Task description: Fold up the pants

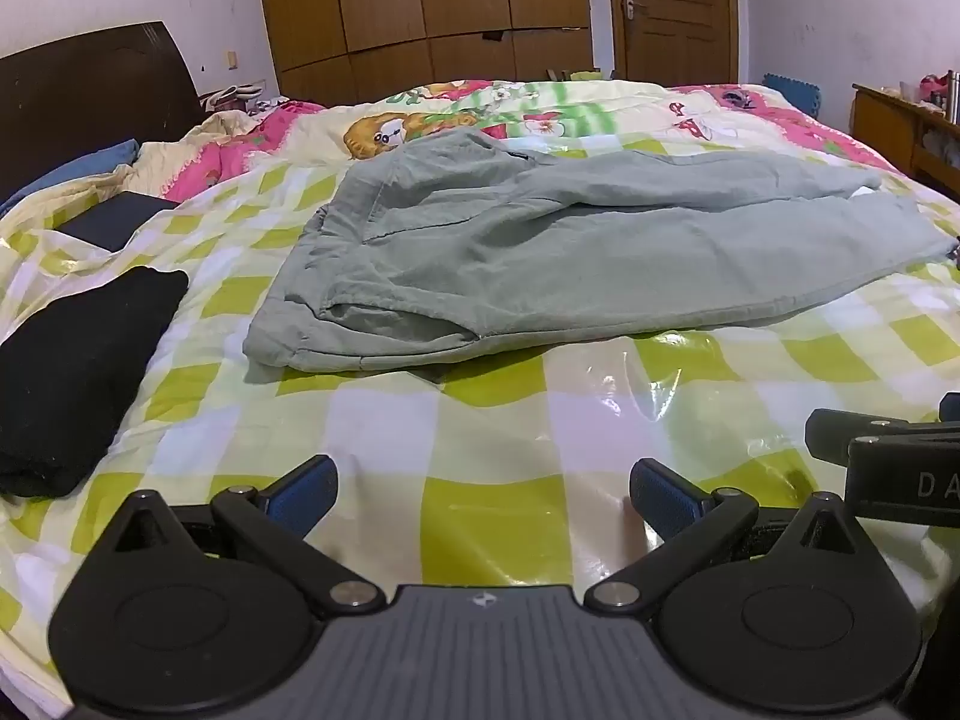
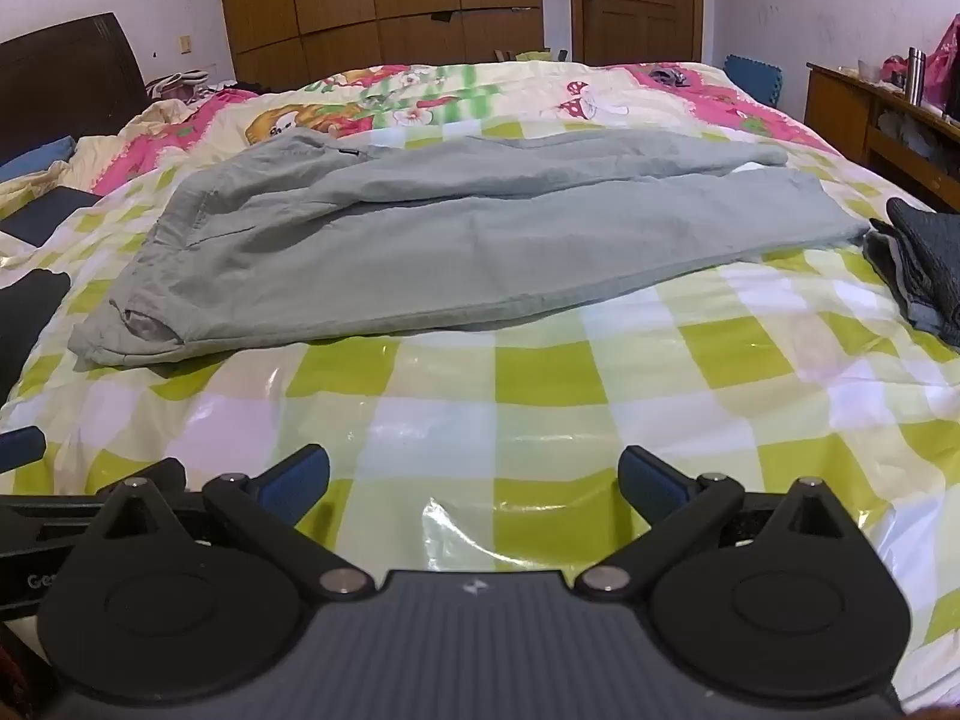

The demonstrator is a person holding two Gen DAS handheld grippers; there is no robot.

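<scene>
Pants (image 1: 570,246), grey-green, spread flat on the checked plastic sheet (image 1: 492,438) over the bed.

Left wrist view: waistband end at near left, legs running off to the right and slightly away, so long axis lies crosswise to the fingers. Left gripper (image 1: 483,495) low over the sheet, jaws spread wide, nothing between them, well short of the near hem of the garment. Waistband corner ahead and a little left of the jaws, the likelier target for this hand. Folded black garment (image 1: 78,372) off to the left, clear of the pants. Part of the other tool just visible at the right edge.

Right wrist view: pants (image 2: 456,246) again crosswise, waistband at left, leg cuffs reaching right toward a dark bundle of clothes (image 2: 918,264) lying just beside the cuff end. Right gripper (image 2: 474,480) likewise wide apart and empty, over bare sheet, apart from the fabric. Cuff end ahead and to the right, nearer this hand than the left.

Judged as the start: no fold made yet, both hands needing to go forward to opposite ends.
</scene>
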